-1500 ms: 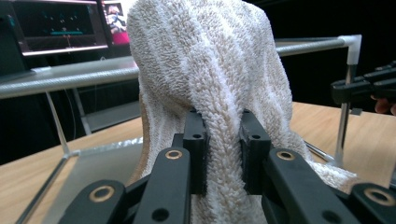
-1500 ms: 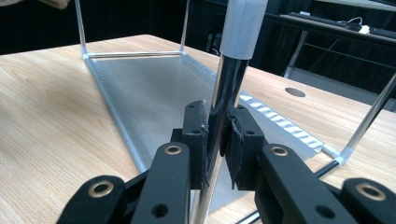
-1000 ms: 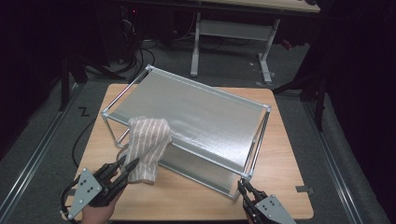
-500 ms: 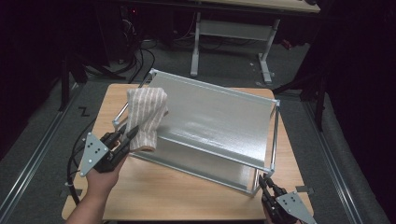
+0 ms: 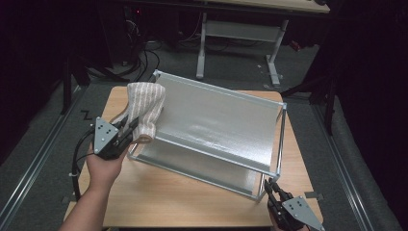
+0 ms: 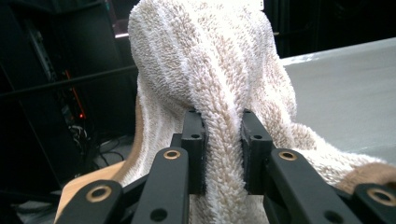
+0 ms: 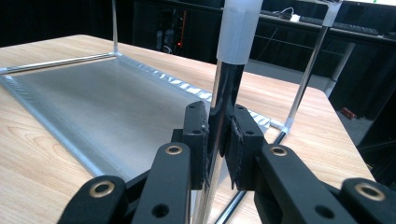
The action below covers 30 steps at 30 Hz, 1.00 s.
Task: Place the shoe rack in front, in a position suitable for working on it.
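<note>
fingers of the left gripper pinch a fold of the striped towel, draped over the near-left corner of the metal shelf rack on the desk. the right gripper clamps the rack's corner post. the towel looks soft, light and floppy, so a bunched fold is the best hold. the rack seems stiff, light and slick; its posts offer the surest purchase.
</note>
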Each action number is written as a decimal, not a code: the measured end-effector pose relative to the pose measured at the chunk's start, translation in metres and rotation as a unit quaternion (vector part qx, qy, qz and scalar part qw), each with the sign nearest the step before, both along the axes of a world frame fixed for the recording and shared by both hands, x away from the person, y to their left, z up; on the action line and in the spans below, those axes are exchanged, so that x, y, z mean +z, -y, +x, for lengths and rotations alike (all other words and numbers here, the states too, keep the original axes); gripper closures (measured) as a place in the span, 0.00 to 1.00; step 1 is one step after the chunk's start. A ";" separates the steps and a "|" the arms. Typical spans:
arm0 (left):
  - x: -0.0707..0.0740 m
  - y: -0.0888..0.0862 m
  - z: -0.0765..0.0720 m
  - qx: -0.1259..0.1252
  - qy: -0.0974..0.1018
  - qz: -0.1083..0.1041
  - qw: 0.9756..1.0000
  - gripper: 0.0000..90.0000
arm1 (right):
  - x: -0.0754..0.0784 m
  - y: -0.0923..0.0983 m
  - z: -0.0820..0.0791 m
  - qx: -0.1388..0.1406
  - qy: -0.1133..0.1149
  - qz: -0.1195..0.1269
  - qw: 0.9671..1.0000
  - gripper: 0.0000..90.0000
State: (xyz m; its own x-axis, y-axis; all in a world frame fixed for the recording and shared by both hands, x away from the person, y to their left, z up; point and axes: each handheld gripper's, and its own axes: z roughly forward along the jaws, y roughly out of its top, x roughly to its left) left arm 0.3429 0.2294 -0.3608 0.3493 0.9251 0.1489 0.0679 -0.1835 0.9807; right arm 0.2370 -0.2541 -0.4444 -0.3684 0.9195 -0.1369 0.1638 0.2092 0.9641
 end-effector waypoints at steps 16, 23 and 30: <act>-0.018 -0.003 0.002 -0.021 0.042 -0.035 0.998 0.56 | -0.001 -0.003 -0.001 0.003 0.000 0.002 1.000 0.88; -0.019 0.000 -0.001 0.000 0.057 -0.034 0.998 0.53 | -0.001 -0.003 -0.002 0.006 0.001 0.002 1.000 0.88; -0.024 -0.010 0.001 0.024 0.046 -0.035 0.998 0.58 | -0.001 -0.003 -0.002 0.009 0.000 0.001 1.000 0.88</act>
State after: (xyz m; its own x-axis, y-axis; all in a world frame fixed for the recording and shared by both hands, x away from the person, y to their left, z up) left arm 0.3443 0.2390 -0.3843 0.2926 0.9497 0.1121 -0.0163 -0.1122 0.9935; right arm 0.2354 -0.2507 -0.4456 -0.3851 0.9131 -0.1343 0.1597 0.2092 0.9647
